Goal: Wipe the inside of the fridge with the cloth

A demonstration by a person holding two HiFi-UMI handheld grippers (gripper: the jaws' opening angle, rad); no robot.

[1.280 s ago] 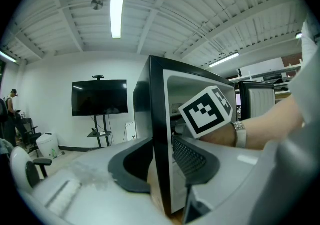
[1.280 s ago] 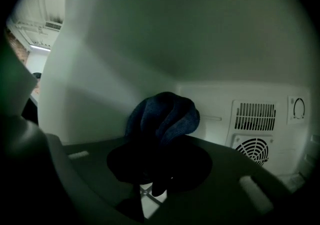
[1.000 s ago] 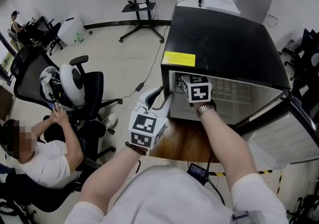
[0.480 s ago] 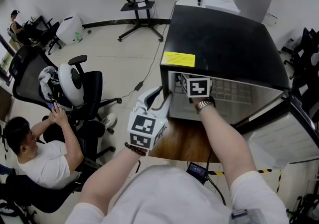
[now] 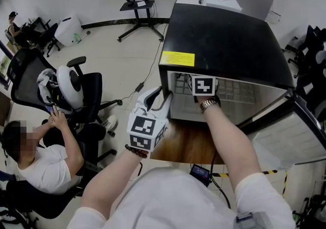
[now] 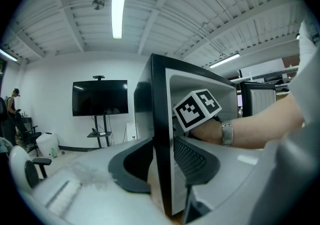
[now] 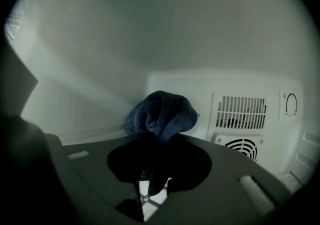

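Observation:
The black mini fridge (image 5: 224,39) stands open on a wooden board, its door (image 5: 300,136) swung out to the right. My right gripper (image 5: 204,86) reaches inside it; only its marker cube and the wrist show from above. In the right gripper view that gripper (image 7: 159,135) is shut on a bunched dark blue cloth (image 7: 162,111), close to the white back wall with vent grilles (image 7: 241,114). My left gripper (image 5: 163,98) sits at the fridge's left front corner. In its own view the left gripper (image 6: 162,169) is shut on the fridge's side wall (image 6: 161,134).
A wire shelf (image 5: 232,90) spans the fridge interior. A person (image 5: 35,156) sits at the left beside office chairs (image 5: 76,88). A TV stand (image 5: 140,14) stands behind, and a small device with a cable (image 5: 201,173) lies by the board's front edge.
My right gripper has shifted a little to the right inside the fridge with the cloth. The left gripper has kept its hold on the wall.

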